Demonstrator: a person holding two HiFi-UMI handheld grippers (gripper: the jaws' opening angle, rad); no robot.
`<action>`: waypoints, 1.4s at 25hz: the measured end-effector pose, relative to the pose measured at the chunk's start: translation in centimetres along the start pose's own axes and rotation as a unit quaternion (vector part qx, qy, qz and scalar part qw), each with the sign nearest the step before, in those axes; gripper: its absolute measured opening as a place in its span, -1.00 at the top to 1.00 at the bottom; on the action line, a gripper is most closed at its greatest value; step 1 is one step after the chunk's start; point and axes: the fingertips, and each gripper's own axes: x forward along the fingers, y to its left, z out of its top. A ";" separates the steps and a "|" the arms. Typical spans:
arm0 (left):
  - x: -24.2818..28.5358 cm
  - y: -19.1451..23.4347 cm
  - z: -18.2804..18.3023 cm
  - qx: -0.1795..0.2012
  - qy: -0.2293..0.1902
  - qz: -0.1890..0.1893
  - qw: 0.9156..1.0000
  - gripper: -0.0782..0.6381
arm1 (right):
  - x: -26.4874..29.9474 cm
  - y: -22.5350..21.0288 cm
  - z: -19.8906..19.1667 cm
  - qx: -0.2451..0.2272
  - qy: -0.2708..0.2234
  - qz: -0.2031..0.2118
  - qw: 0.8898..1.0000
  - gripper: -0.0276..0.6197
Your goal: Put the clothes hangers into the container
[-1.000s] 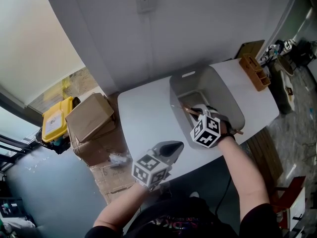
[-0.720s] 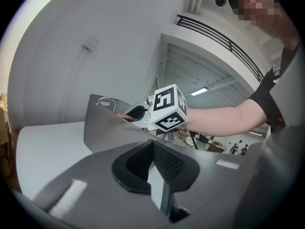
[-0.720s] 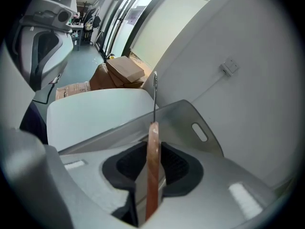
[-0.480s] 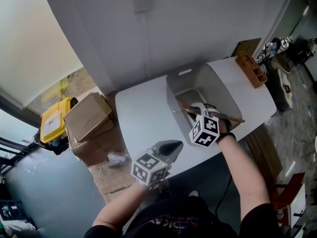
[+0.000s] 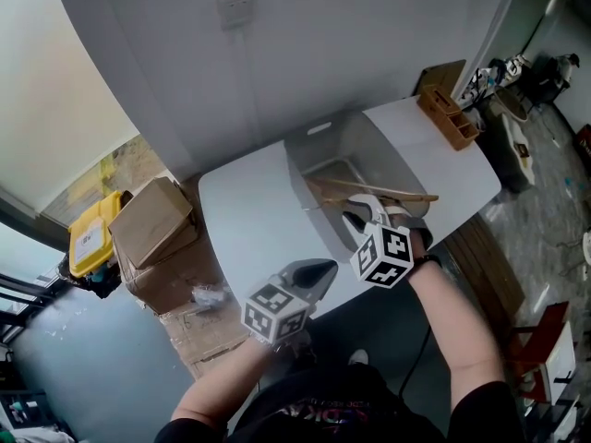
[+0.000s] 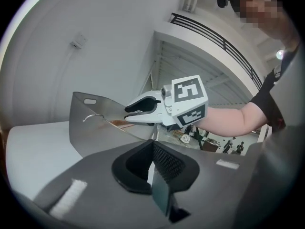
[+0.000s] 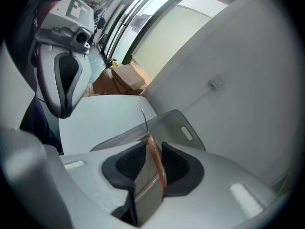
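While my right hand-held gripper (image 5: 362,216) hangs over the open container (image 5: 305,150), its jaws are clamped on the wooden clothes hanger (image 5: 379,190). The right gripper view makes that plain: a thin brown strip of wood is pinched between the two dark pads, and the metal hook (image 7: 143,118) pokes up just past them. From the head view, the hanger lies roughly level across the container's mouth, one end reaching about as far as the right-hand rim. I can't tell whether any part of it touches the container's walls or floor.

Over on the other side, my left hand-held gripper (image 5: 325,268) sits near the table's front edge, just beside the container's near wall and apart from it. Its own view shows the two pads pressed together with nothing between them, so it's closed and empty. That same view looks straight at the container's translucent grey side, with the hook showing through it and the right gripper's white jaws above the rim.

The container stands on the white table (image 5: 245,201), close to the wall, its handle slot facing away from me. A small wooden box (image 5: 448,118) sits at the table's far right corner. Down on the floor to the left are cardboard boxes (image 5: 152,224) and a yellow bin (image 5: 90,243).
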 end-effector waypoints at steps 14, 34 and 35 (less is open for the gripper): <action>3.3 -9.2 0.5 0.031 -0.016 -0.007 0.999 0.78 | -17.2 2.5 -2.8 0.337 -0.195 -0.053 0.919 0.91; 6.1 -30.1 -9.7 0.019 0.001 0.026 0.999 0.78 | -34.6 18.2 -15.7 0.452 -0.245 0.031 0.857 0.91; 6.0 -30.7 -10.3 0.014 0.003 0.030 0.999 0.78 | -34.9 19.0 -16.0 0.455 -0.246 0.039 0.855 0.91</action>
